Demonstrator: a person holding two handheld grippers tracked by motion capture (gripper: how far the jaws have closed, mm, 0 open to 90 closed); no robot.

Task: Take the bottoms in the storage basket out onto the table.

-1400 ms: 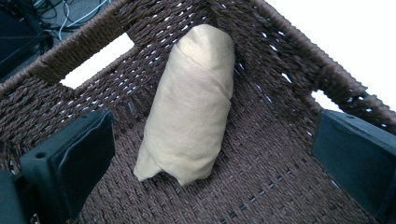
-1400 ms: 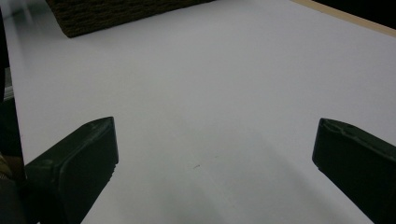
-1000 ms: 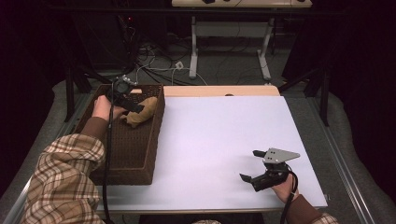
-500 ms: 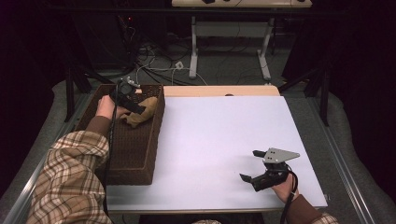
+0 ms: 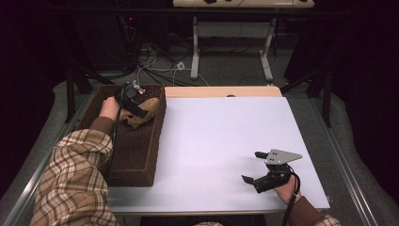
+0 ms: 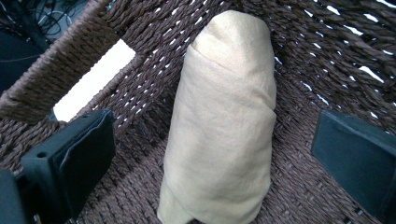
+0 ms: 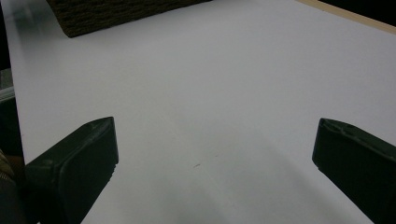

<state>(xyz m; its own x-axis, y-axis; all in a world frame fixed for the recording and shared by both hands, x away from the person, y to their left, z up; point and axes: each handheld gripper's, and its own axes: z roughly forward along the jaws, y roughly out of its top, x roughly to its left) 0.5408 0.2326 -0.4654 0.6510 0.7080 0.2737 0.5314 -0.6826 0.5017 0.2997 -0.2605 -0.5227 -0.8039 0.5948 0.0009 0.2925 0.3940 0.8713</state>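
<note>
Step in hand, by the look of it: taking the rolled tan cloth (image 6: 224, 126) out of the basket (image 5: 141, 155). Cloth lying on the basket floor at the far end, close to the wall on the table side; seen from above, at 11 o'clock of the table (image 5: 226, 141).

Left gripper (image 6: 212, 154) wide open, holding nothing, jaws standing either side of the roll with clear gaps to both. Best to come down until the pads flank the thick middle of the roll, not the loose end at 6 o'clock in the left gripper view. Centre first, then close squarely across the roll, so the layers pinch together rather than unwind. Lift straight up, clear of the wicker wall.

Right gripper (image 5: 256, 172) wide open too, empty, low over bare table at 5 o'clock, well apart from the basket.
</note>
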